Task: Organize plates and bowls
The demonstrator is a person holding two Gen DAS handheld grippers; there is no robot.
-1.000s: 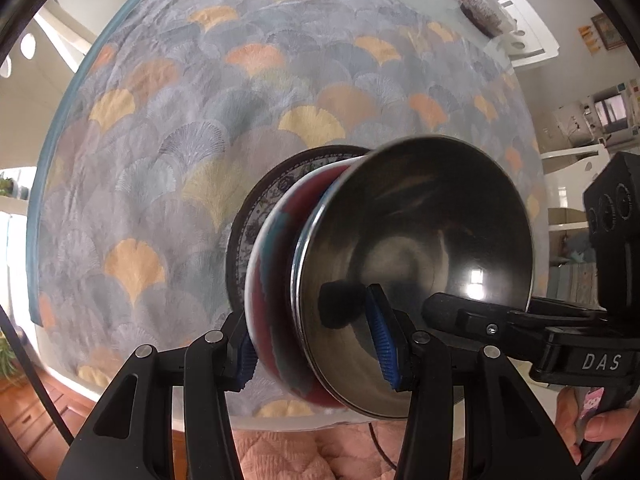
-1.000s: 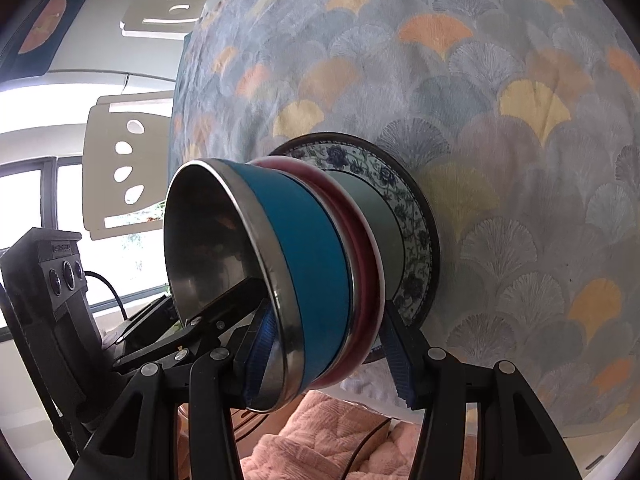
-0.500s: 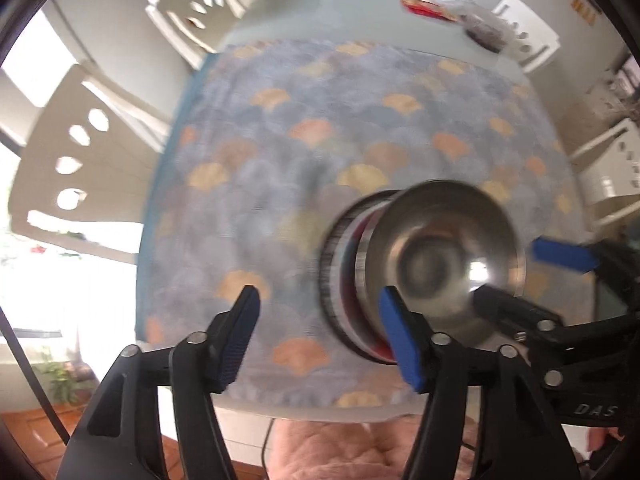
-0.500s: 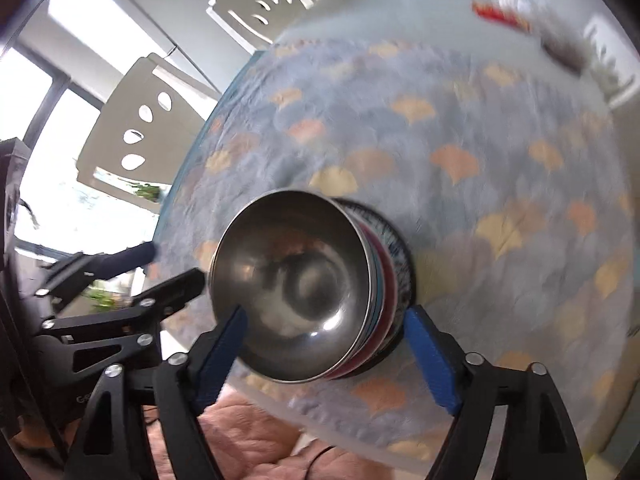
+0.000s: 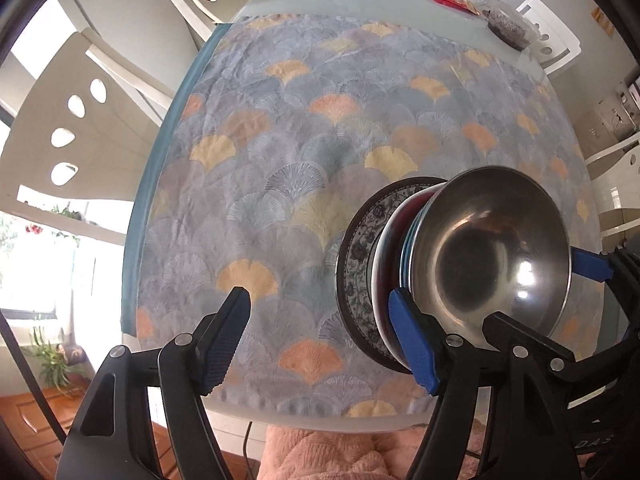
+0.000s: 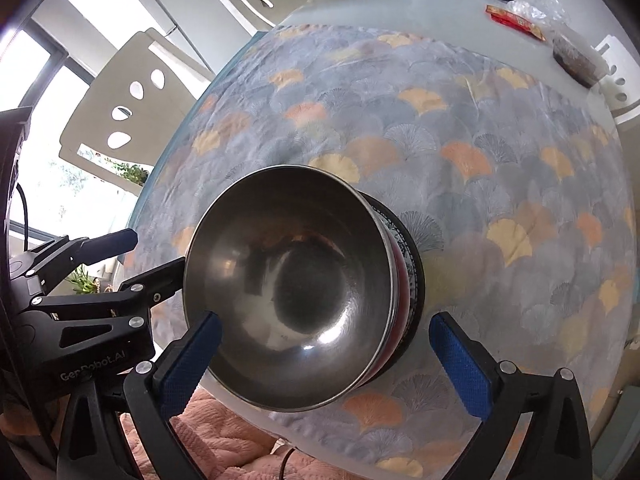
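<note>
R gripper (image 6: 326, 364) jaws opening wide, pads astride steel bowl (image 6: 288, 284), not pressing. L gripper (image 5: 324, 344) opening too, nothing between pads; stack just right of its right pad.

Risk: pad clips bowl rim on pull-away, tips or skids stack w/ red bowl (image 5: 386, 264) on patterned plate (image 5: 356, 248); stack sits near desk (image 6: 400, 0) edge, on cloth (image 5: 300, 140).

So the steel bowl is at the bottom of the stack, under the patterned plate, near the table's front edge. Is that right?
Not quite. The steel bowl is on top of the stack; the patterned plate is at the bottom, as the left wrist view shows. The stack does sit near the front edge of the table.
</note>
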